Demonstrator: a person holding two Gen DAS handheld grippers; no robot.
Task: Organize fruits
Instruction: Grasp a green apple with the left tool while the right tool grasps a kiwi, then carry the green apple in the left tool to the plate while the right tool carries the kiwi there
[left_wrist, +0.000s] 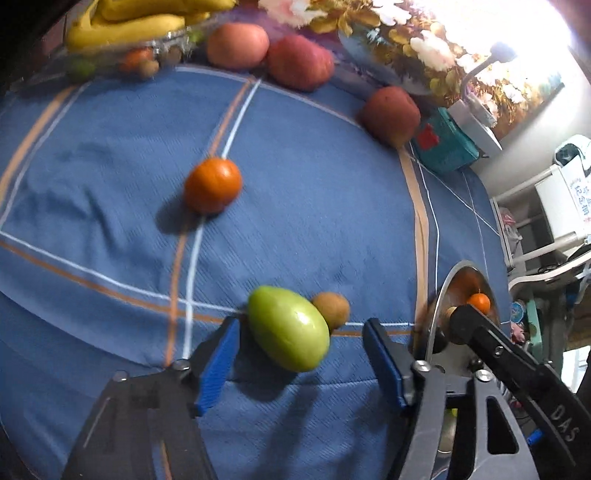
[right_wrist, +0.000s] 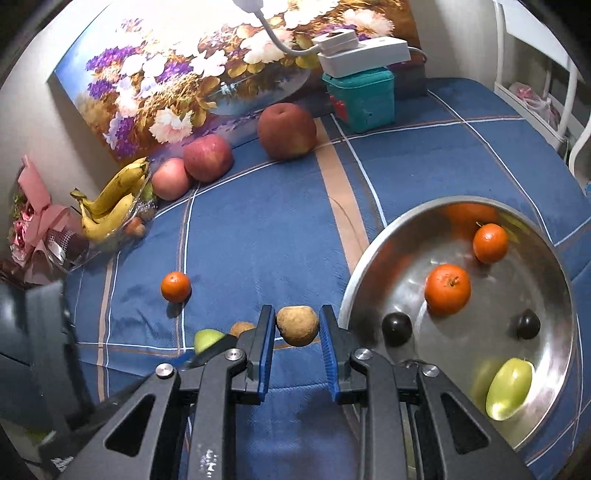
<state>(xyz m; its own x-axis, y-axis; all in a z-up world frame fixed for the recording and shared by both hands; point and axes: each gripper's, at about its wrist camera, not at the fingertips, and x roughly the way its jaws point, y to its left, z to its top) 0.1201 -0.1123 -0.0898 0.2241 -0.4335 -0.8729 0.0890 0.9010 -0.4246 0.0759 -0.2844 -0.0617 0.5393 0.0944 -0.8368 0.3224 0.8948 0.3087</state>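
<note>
My left gripper (left_wrist: 301, 349) is open around a green oval fruit (left_wrist: 288, 328) on the blue cloth, its blue pads apart from it on both sides. A brown kiwi (left_wrist: 332, 308) lies just behind that fruit. My right gripper (right_wrist: 297, 328) is shut on a brown kiwi (right_wrist: 297, 325) and holds it beside the steel bowl (right_wrist: 373, 251). The bowl holds two tangerines (right_wrist: 447, 289), two dark plums (right_wrist: 396, 328) and a green fruit (right_wrist: 509, 387). A loose tangerine (left_wrist: 213, 190) lies further out on the cloth; it also shows in the right wrist view (right_wrist: 176, 287).
Three red apples (right_wrist: 287, 131) stand along the back by a flower painting (right_wrist: 184, 74). A clear tray with bananas (right_wrist: 110, 199) sits at the back left. A teal box (right_wrist: 360, 98) with a white lamp base stands at the back right.
</note>
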